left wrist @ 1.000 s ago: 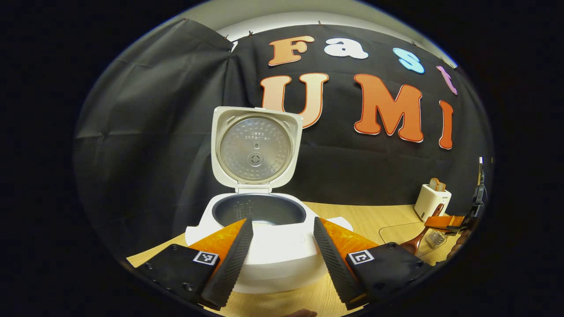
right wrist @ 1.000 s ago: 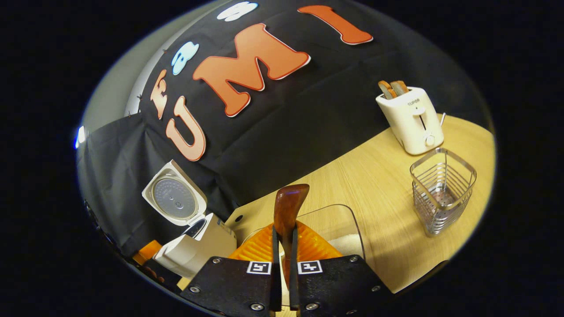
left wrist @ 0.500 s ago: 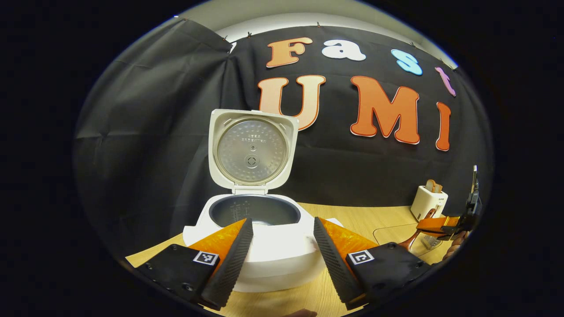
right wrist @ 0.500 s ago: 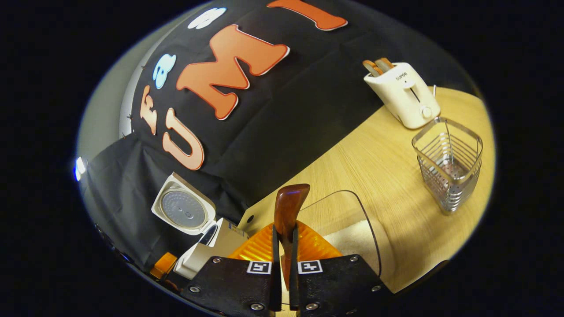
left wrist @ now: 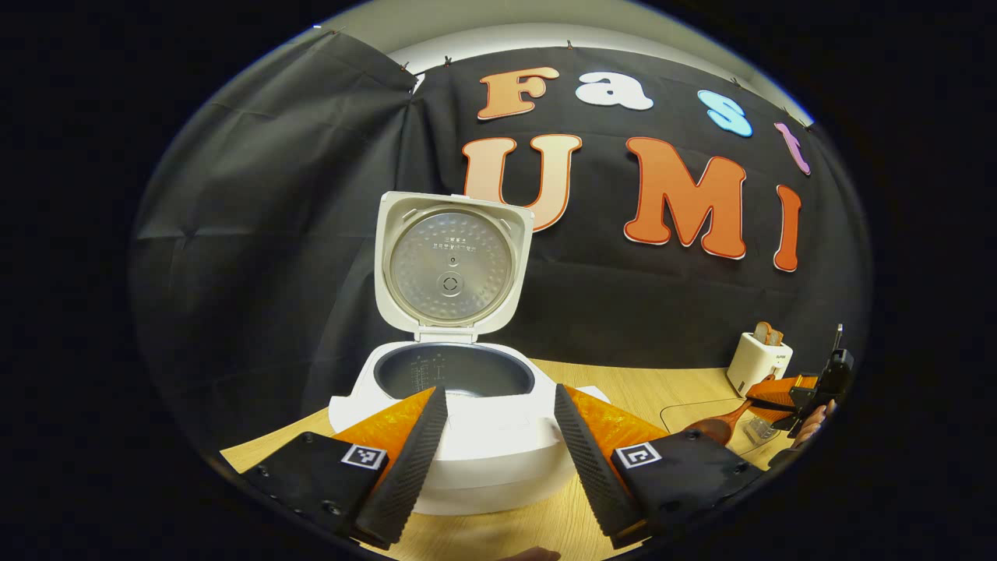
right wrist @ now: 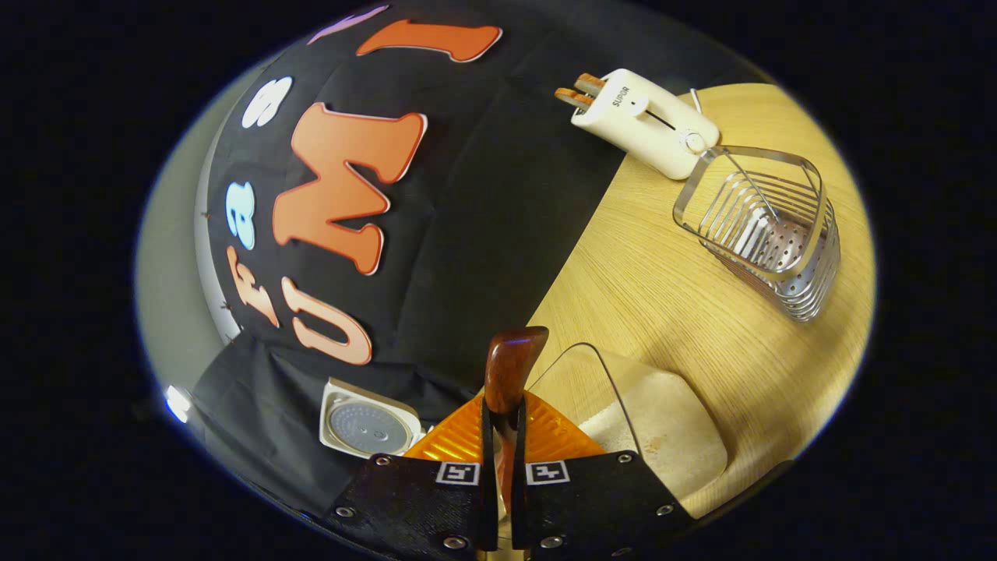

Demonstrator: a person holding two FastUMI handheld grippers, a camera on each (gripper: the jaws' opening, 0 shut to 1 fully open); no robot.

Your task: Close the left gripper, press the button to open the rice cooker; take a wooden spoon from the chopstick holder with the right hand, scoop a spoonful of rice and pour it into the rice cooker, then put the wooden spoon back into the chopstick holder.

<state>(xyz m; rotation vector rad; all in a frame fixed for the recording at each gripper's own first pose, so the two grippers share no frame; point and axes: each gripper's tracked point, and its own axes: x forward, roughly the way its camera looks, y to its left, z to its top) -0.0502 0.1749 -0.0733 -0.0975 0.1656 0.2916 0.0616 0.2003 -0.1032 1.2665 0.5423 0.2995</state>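
1. Right gripper (right wrist: 498, 436) clamped on wooden spoon (right wrist: 510, 370) handle, over the clear rice container (right wrist: 662, 436) near the table's (right wrist: 662, 296) front edge.
2. Left gripper (left wrist: 498, 444) fingers apart, before the open rice cooker (left wrist: 456, 389).
3. Scooping, by my judgement: dip the bowl shallowly, lift level.
4. Spoon's long axis runs along the fingers, handle end pointing forward, away from the gripper.
5. Chopstick holder (right wrist: 767, 234) beside the toaster (right wrist: 642, 121) at the back edge.

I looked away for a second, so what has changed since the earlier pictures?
The right gripper, still shut on the wooden spoon, has rolled and dipped toward the clear rice container. The left gripper stays open before the open rice cooker.
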